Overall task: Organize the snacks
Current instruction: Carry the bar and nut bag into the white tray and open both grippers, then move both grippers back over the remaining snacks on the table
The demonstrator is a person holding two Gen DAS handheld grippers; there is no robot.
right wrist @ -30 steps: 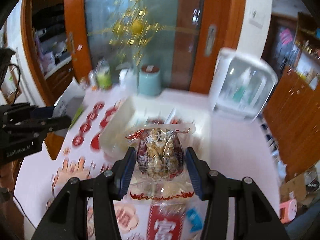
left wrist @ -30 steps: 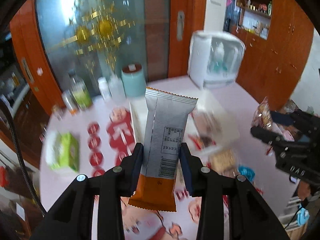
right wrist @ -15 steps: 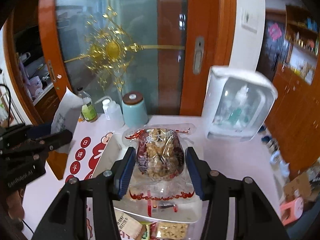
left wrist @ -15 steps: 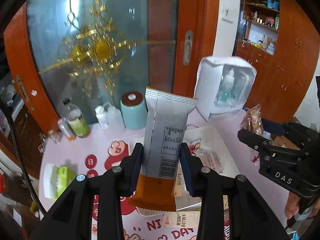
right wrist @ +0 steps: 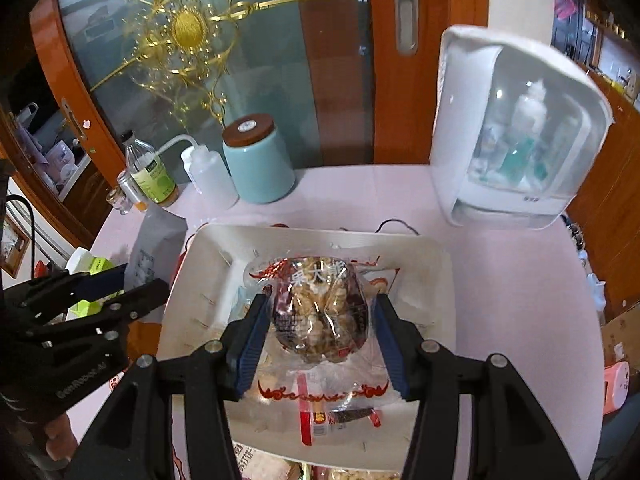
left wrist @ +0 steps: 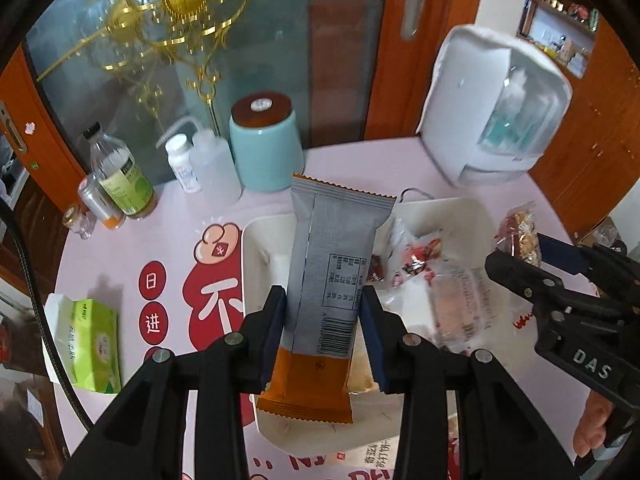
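Mid-task: left gripper (left wrist: 324, 334) clamps grey-orange wrapper (left wrist: 330, 280) over white tray (left wrist: 460, 216). Right gripper (right wrist: 318, 336) jaws opening around nut bag (right wrist: 320, 312), also above tray. Some packets already inside tray.

Matt foil snack bar wrapper (left wrist: 328, 280), glossy clear plastic nut bag (right wrist: 320, 312), smooth white plastic tray (right wrist: 436, 280).

right tongs (left wrist: 516, 256): "DAS" | tablecloth (left wrist: 120, 264): "日", "进", "不" | nut bag (right wrist: 320, 312): "果大"
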